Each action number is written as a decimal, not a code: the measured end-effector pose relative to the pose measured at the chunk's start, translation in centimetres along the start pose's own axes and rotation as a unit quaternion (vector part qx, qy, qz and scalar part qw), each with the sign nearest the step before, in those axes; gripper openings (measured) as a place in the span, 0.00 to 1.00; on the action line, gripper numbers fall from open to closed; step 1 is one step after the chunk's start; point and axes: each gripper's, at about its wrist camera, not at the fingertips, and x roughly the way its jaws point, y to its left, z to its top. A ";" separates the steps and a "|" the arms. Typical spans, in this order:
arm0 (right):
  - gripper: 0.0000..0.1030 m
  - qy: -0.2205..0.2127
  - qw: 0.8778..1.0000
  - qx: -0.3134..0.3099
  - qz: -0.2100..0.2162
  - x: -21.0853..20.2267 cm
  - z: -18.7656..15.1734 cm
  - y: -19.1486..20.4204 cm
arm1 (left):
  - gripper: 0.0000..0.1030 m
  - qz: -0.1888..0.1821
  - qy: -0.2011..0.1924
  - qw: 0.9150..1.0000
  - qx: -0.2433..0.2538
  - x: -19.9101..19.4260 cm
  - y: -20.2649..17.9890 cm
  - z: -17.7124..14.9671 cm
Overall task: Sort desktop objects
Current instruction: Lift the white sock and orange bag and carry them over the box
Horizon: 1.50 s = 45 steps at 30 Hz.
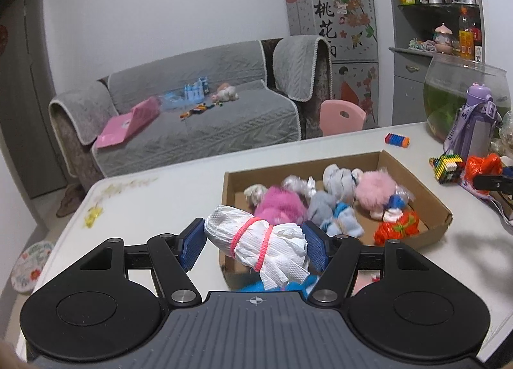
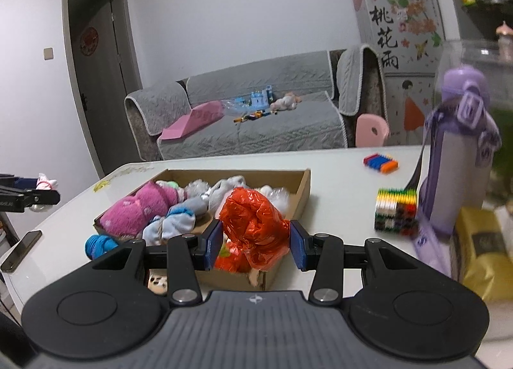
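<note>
You've got the left gripper (image 1: 255,245) squeezing a paper wad (image 1: 256,242) and the right gripper (image 2: 255,247) pinching a red bag (image 2: 255,224) over the box (image 2: 303,186), so either could slip out sideways onto the desk (image 2: 340,183).

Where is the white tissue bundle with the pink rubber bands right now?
In the left wrist view the white tissue bundle sits between the left gripper pads, held above the near-left corner of the cardboard box.
</note>
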 end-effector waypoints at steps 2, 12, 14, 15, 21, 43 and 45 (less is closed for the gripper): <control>0.39 -0.004 1.000 -0.005 -0.002 0.2 0.6 0.0 | 0.68 -0.002 -0.001 1.000 0.000 0.7 0.1 0.6; 0.39 -0.041 0.999 -0.014 0.008 2.2 4.5 0.5 | 0.68 -0.008 0.001 1.000 -0.001 5.1 0.7 4.0; 0.39 -0.050 0.999 -0.014 0.014 3.0 5.2 0.8 | 0.68 -0.011 0.003 1.000 -0.004 6.3 1.0 4.8; 0.39 -0.053 0.998 -0.016 0.017 3.4 5.6 0.9 | 0.68 -0.012 0.004 1.000 -0.005 7.0 1.0 5.1; 0.40 -0.057 0.997 -0.040 0.030 6.9 7.1 1.9 | 0.68 -0.018 0.018 1.000 0.006 12.3 1.1 6.8; 0.40 0.078 0.996 -0.046 0.009 14.4 4.4 1.7 | 0.69 -0.039 0.112 0.991 0.057 23.7 -0.9 6.4; 0.40 0.084 0.995 -0.050 0.006 14.7 4.3 1.8 | 0.69 -0.040 0.118 0.991 0.057 24.0 -1.0 6.2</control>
